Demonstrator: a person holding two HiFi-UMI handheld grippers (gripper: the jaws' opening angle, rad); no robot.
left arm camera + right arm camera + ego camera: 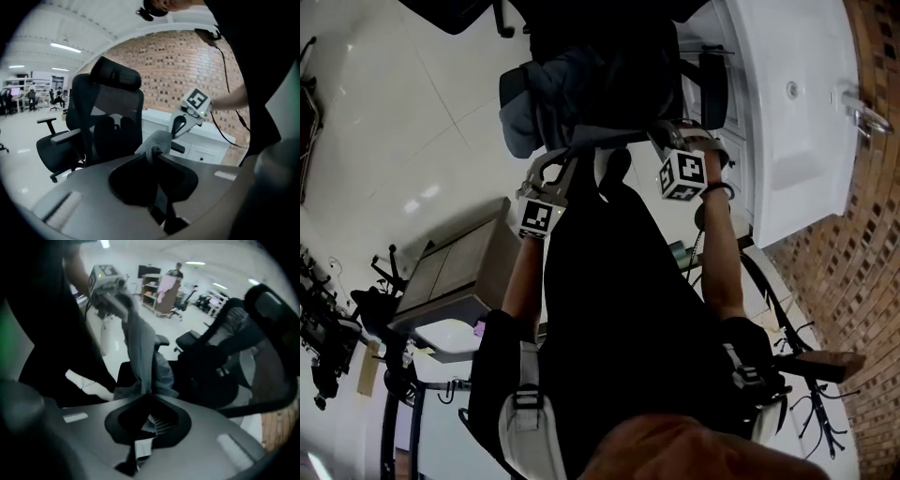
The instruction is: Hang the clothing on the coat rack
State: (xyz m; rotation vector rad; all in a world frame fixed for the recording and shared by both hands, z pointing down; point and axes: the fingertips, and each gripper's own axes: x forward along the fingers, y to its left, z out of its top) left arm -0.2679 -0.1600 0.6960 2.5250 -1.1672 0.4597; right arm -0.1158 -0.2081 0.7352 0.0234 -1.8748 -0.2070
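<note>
Grey garment (140,348) hangs stretched between both grippers, above the office chair (110,122). Left gripper (155,154) is pinched onto one bunched edge. Right gripper (145,397) is clamped on a second fold. Judgement: the two separate holds keep the cloth spread and off the floor, ready to carry. It is not yet on any rack.

Head cam looks steeply down over the person's torso (619,309). Each gripper cam rides close behind its own jaws, angled toward the other — all three views share the grey garment (157,143) and office chair (220,366).
</note>
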